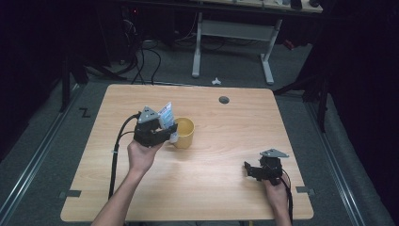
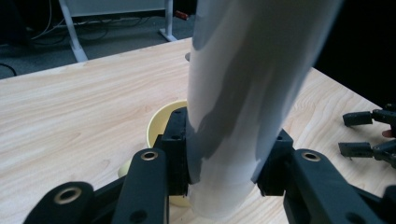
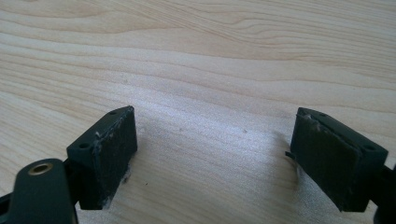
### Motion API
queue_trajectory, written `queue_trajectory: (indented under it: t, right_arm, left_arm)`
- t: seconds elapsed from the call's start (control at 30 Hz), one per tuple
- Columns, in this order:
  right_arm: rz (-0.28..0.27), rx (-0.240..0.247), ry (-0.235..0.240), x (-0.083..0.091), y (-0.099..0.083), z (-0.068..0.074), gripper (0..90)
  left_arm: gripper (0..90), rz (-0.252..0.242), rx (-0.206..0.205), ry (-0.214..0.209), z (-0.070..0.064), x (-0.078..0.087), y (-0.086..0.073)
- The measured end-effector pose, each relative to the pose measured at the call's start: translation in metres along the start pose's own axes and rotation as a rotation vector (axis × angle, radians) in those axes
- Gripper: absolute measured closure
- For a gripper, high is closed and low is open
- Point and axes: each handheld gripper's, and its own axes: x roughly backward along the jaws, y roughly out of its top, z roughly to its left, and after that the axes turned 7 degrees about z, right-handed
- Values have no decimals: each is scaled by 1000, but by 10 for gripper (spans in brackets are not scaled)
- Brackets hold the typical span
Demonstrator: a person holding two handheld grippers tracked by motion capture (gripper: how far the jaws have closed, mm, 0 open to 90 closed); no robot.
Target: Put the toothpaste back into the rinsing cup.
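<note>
A white tube (image 1: 166,114) with a blue label stands nearly upright, and my left gripper (image 1: 171,132) is shut on its lower part. In the left gripper view the tube (image 2: 243,93) rises between the jaws of the left gripper (image 2: 229,163). A yellow mug (image 1: 185,133) stands on the table just behind the tube's lower end, and its rim (image 2: 161,123) shows past the left jaw. Whether tube and mug touch I cannot tell. My right gripper (image 1: 249,169) rests low at the table's right front, open with nothing between its pads (image 3: 212,154). It also appears far right in the left gripper view (image 2: 357,133).
The light wooden table (image 1: 211,155) has a round grey cable hole (image 1: 224,100) near its far edge. Beyond the table stands a white desk frame (image 1: 233,42) on grey floor, with cables at the back left.
</note>
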Motion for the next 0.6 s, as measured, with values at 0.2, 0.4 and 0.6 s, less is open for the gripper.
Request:
queue_trajectory:
  t: [0.2, 0.4, 0.6]
  right_arm:
    - [0, 0, 0, 0, 0, 0, 149]
    - [0, 0, 0, 0, 0, 0, 149]
    - [0, 0, 0, 0, 0, 0, 148]
  left_arm:
    - [629, 4, -32, 22, -1, -3, 8]
    - [629, 0, -40, 19, -1, -7, 17]
    - [629, -12, -28, 4, 0, -10, 22]
